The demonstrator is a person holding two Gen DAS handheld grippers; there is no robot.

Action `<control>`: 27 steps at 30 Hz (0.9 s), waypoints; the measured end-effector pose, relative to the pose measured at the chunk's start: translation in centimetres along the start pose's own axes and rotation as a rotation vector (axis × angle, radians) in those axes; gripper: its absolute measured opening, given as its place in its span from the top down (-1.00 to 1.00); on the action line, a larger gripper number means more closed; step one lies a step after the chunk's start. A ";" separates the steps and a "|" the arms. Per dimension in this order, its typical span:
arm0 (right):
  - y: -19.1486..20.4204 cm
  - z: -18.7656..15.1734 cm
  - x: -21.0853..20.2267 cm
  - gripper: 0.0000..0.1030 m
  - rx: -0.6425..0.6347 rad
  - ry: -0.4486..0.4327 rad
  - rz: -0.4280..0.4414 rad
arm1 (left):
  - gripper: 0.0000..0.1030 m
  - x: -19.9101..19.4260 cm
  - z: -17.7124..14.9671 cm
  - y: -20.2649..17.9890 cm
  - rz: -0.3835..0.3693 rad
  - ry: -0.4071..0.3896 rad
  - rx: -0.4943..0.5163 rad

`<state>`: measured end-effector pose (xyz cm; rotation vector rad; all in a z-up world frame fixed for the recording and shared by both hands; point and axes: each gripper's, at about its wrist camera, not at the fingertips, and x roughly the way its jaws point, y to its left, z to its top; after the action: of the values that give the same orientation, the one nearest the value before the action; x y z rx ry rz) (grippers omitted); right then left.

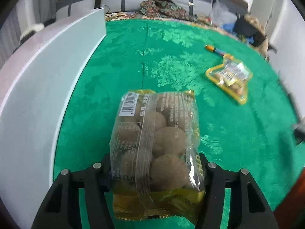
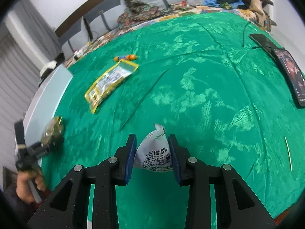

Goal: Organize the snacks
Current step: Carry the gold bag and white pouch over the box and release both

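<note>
Left gripper (image 1: 155, 171) was clamped on a clear bag of round brown snacks (image 1: 154, 145), held above the green cloth (image 1: 118, 72) beside the white box (image 1: 38, 99). Right gripper (image 2: 152, 152) pinched a small white packet (image 2: 155, 156). A yellow-edged pouch (image 1: 229, 78) and an orange tube (image 1: 214, 49) lay well apart on the cloth.

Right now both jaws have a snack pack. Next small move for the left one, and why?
Probably carry the clear bag of round brown snacks sideways over the white bin wall and release there. The left gripper grips the bag's lower end, and the bin stands right beside it. The right gripper holds a small white packet.
</note>
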<state>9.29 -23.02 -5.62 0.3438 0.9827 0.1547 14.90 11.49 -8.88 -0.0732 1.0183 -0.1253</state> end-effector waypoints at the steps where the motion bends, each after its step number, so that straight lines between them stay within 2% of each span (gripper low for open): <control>1: 0.7 -0.2 -0.1 0.31 -0.020 0.010 0.002 | -0.16 -0.8 -0.4 0.3 -0.016 -0.006 -0.026; 4: 3.0 -0.4 -0.1 0.30 -0.062 0.029 0.034 | -0.16 -4.1 -1.2 1.0 -0.105 -0.032 -0.101; 7: 6.7 0.2 -0.2 0.30 -0.101 0.027 0.097 | -0.17 -8.1 -0.8 2.2 -0.160 -0.090 -0.135; 10: 13.7 2.2 -0.4 0.30 -0.163 0.018 0.224 | -0.18 -12.8 0.3 5.0 -0.157 -0.179 -0.163; 12: 18.8 3.3 -0.6 0.30 -0.227 0.015 0.299 | -0.19 -15.2 1.1 8.0 -0.109 -0.217 -0.185; 14: 24.7 4.0 -0.8 0.30 -0.295 0.021 0.383 | -0.20 -16.9 1.6 12.0 -0.025 -0.240 -0.215; 18: 35.1 3.8 -0.3 0.30 -0.399 0.057 0.527 | -0.26 -17.8 1.4 19.0 0.162 -0.227 -0.275; 20: 39.8 3.1 0.4 0.28 -0.449 0.077 0.574 | -0.44 -17.1 0.9 22.2 0.246 -0.184 -0.306; 21: 41.6 2.7 0.9 0.19 -0.473 0.094 0.584 | -0.60 -16.8 0.5 23.3 0.270 -0.159 -0.319; 22: 43.0 2.3 1.7 -0.15 -0.487 0.122 0.591 | -0.63 -16.4 0.2 24.2 0.293 -0.137 -0.332; 23: 44.3 1.9 2.8 -0.34 -0.490 0.166 0.600 | -0.63 -16.3 -0.4 25.1 0.316 -0.123 -0.347; 25: 44.9 1.5 3.7 -0.39 -0.478 0.187 0.605 | -0.64 -16.6 -1.7 25.8 0.337 -0.127 -0.370; 27: 43.8 1.1 3.8 -0.39 -0.483 0.155 0.589 | -0.72 -17.4 -3.3 25.9 0.332 -0.156 -0.400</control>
<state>13.45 18.74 7.40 0.1669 0.9393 0.9489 4.87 39.49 0.97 -0.2724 0.8749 0.3834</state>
